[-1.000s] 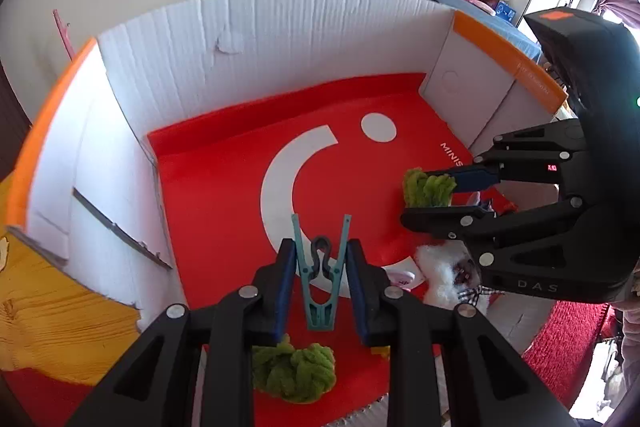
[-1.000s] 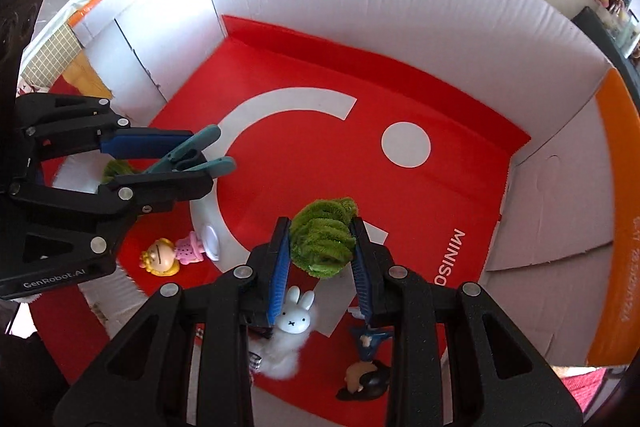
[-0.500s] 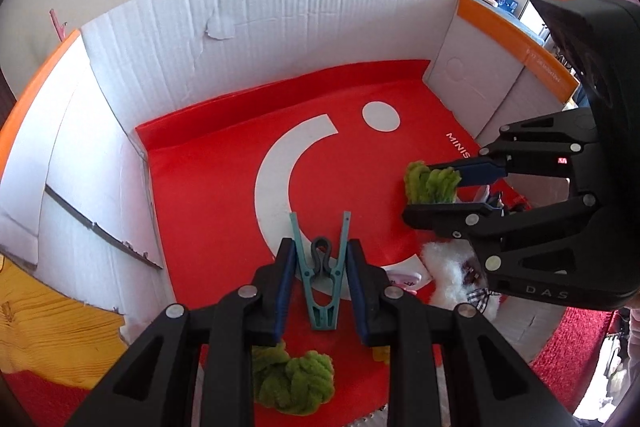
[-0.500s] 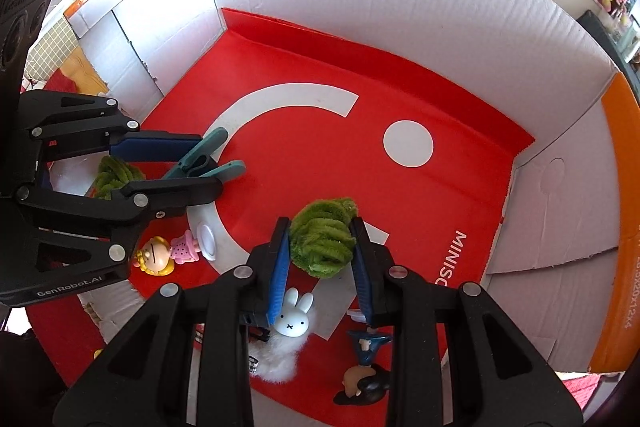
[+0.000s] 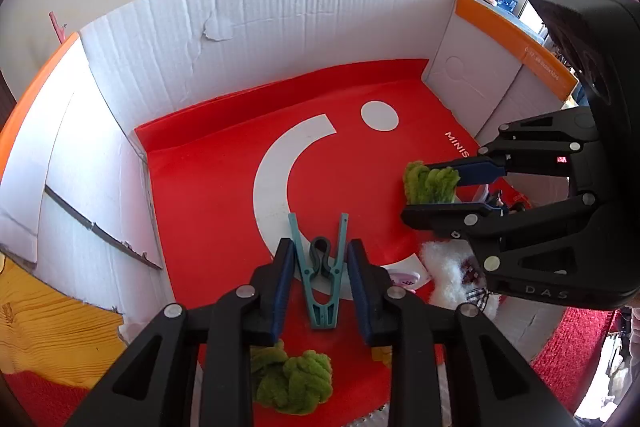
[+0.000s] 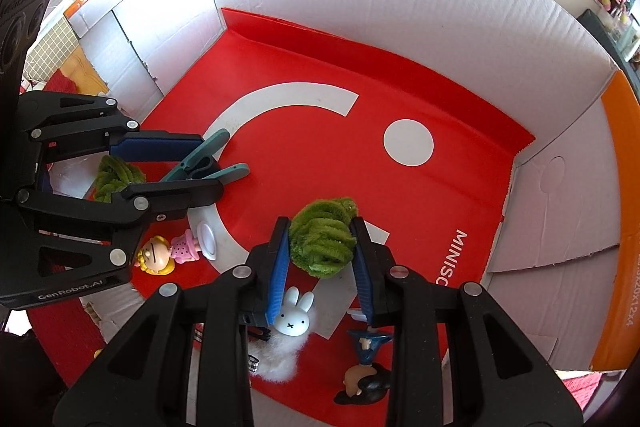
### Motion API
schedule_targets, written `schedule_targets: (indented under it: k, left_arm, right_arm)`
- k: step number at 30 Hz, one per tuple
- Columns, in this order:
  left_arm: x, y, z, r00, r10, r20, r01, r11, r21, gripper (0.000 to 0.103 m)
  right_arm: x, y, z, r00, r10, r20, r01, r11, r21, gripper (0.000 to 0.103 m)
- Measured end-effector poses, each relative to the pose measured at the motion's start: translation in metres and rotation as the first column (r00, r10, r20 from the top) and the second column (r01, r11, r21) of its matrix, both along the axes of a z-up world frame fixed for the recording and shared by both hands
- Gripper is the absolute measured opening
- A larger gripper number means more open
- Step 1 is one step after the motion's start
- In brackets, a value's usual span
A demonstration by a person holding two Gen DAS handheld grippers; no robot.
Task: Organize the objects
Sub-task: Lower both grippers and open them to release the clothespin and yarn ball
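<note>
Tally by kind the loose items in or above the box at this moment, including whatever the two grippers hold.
Green fuzzy bundles: 2
Clothespins: 1
Figurines: 2
Plush rabbits: 1
Total: 6

Both grippers are showing the same build. The left gripper (image 5: 320, 279) is presenting two matte black fingers (image 5: 256, 307) made of angular linkage bars with triangular cut-outs, joined by round silver screws (image 5: 244, 291). Ribbed blue pads (image 5: 280, 291) are lining the inner finger faces. The right gripper (image 6: 320, 259) is displaying identical black bars and blue pads (image 6: 278, 275). Its housing (image 5: 592, 67) is carrying an orange patch, a small red light and grey "DAS" lettering. The left housing (image 6: 24, 35) is reading "GenRobot.AI".
</note>
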State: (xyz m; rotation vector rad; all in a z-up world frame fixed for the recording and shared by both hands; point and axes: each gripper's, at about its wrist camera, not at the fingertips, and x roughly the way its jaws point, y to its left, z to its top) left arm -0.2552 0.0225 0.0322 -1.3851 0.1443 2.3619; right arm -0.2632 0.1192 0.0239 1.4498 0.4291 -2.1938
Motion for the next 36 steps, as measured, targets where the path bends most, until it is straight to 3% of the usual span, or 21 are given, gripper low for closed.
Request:
schedule_targets:
  k: [21,25,36]
  left_arm:
    - [0.001,0.002,0.0,1.0,-0.006,-0.001,0.006,1.0,0.001,0.035]
    - [0.001,0.002,0.0,1.0,-0.004,-0.001,0.004,1.0,0.0,0.036]
    - [0.003,0.001,0.002,1.0,0.0,-0.001,0.0,1.0,0.005,0.038]
  right_arm:
    - [0.0,-0.002,0.007,1.0,-0.005,0.005,0.006,1.0,-0.011,0.03]
    - [-0.001,-0.002,0.009,1.0,-0.003,0.003,0.003,1.0,-0.023,0.053]
    - [0.004,-0.008,0.011,1.0,-0.009,-0.013,0.008,1.0,-0.014,0.053]
